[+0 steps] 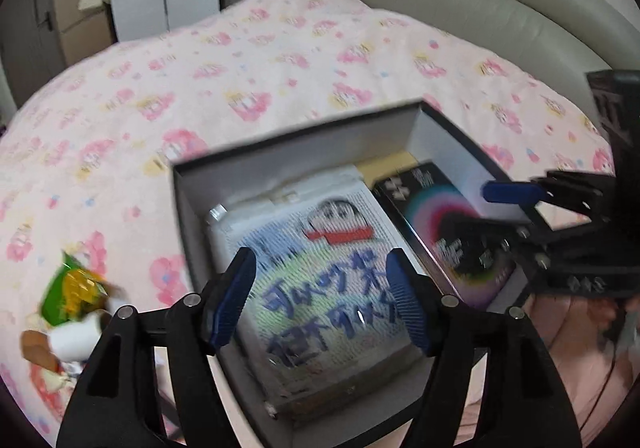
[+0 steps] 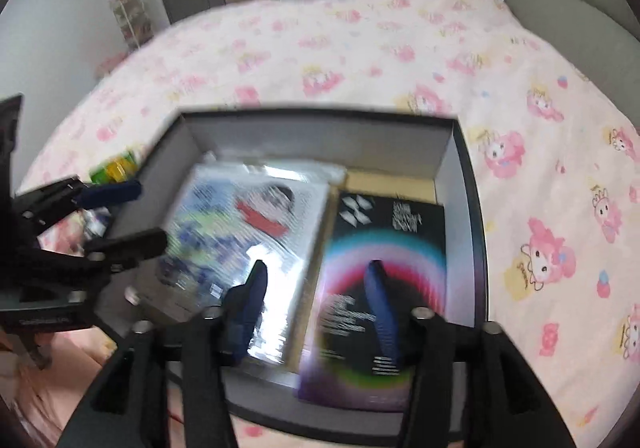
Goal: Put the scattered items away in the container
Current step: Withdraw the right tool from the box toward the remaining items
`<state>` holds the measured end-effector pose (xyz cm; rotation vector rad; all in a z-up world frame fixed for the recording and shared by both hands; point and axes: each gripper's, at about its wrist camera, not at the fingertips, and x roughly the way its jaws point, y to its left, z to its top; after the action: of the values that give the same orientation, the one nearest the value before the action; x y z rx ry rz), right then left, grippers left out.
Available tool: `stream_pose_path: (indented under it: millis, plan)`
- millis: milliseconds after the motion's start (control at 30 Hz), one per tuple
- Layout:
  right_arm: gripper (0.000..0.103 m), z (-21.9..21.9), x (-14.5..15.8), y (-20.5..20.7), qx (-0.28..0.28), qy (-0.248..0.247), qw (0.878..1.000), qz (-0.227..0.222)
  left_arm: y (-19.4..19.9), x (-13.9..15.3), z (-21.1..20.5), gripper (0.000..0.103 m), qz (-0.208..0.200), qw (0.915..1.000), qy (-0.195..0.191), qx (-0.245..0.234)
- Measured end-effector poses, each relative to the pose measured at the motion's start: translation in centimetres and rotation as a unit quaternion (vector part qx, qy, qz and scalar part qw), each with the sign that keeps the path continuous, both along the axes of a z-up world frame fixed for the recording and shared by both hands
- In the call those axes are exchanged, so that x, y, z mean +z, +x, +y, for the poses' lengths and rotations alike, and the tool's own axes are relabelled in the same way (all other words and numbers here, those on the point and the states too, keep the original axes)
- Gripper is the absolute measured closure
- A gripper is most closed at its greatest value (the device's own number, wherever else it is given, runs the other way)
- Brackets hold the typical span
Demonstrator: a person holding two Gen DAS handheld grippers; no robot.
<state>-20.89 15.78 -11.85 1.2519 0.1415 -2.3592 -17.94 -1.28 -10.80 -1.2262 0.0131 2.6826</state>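
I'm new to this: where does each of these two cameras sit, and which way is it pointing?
Left wrist view: sits on the left gripper, looking forward and down into the box on the pink bedspread; its own open blue-padded fingers show, and the right gripper comes in from the right.
Right wrist view: sits on the right gripper, facing the same box; its own open fingers show, with the left gripper at the left edge.
Shared: the box, cartoon packet, black rainbow carton, bedspread.

Open box (image 2: 460, 183) holds two flat packets; snacks (image 1: 76, 296) outside.
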Motion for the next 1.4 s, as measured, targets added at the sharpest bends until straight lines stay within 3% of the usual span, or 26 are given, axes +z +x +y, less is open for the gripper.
stream_pose_path:
  millis: [100,300,533,767,867,967,1033,1067,1133,1200,1267,1400]
  plan:
    - [0.045,-0.8,2.2,0.5,-0.033,-0.020,0.999,0.024,1.1,3.1,-0.3,0.016,0.047,0.9988,-0.007,0.016]
    - [0.044,-2.5,7.0,2.4,-0.051,-0.050,0.994,0.081,5.0,8.2,-1.5,0.010,0.116,0.9921,-0.031,0.036]
    - [0.044,-5.3,9.7,6.0,-0.019,-0.054,0.993,0.100,10.0,11.8,-4.0,0.008,0.139,0.9880,-0.008,0.067]
    - [0.040,-9.4,10.7,9.4,0.035,-0.058,0.992,0.106,14.6,12.8,-7.4,0.006,0.149,0.9814,-0.025,0.119]
    - [0.040,-12.3,10.0,10.1,0.081,-0.061,0.990,0.096,16.4,11.9,-9.6,0.007,0.146,0.9771,-0.046,0.148]
    - [0.041,-15.1,9.2,10.6,0.125,-0.070,0.986,0.081,17.7,9.8,-12.2,0.015,0.126,0.9724,-0.073,0.183]
    - [0.047,-17.1,8.1,10.9,0.150,-0.065,0.984,0.072,18.2,7.6,-13.6,0.019,0.111,0.9666,-0.104,0.207]
    - [0.052,-18.2,7.3,11.2,0.164,-0.054,0.983,0.068,18.1,6.1,-14.5,0.027,0.093,0.9667,-0.104,0.215]
    - [0.059,-19.7,5.2,11.5,0.189,-0.034,0.980,0.053,17.7,2.9,-16.6,0.045,0.052,0.9673,-0.096,0.229]
    - [0.068,-21.2,2.8,11.7,0.213,-0.014,0.977,0.026,17.3,0.0,-18.5,0.063,0.009,0.9689,-0.064,0.239]
    - [0.072,-22.9,0.7,11.7,0.237,0.007,0.972,0.000,16.9,-2.5,-20.1,0.068,-0.025,0.9685,-0.033,0.245]
    - [0.072,-25.3,-2.0,11.0,0.258,0.030,0.965,-0.030,16.0,-5.8,-21.7,0.068,-0.059,0.9687,-0.002,0.241]
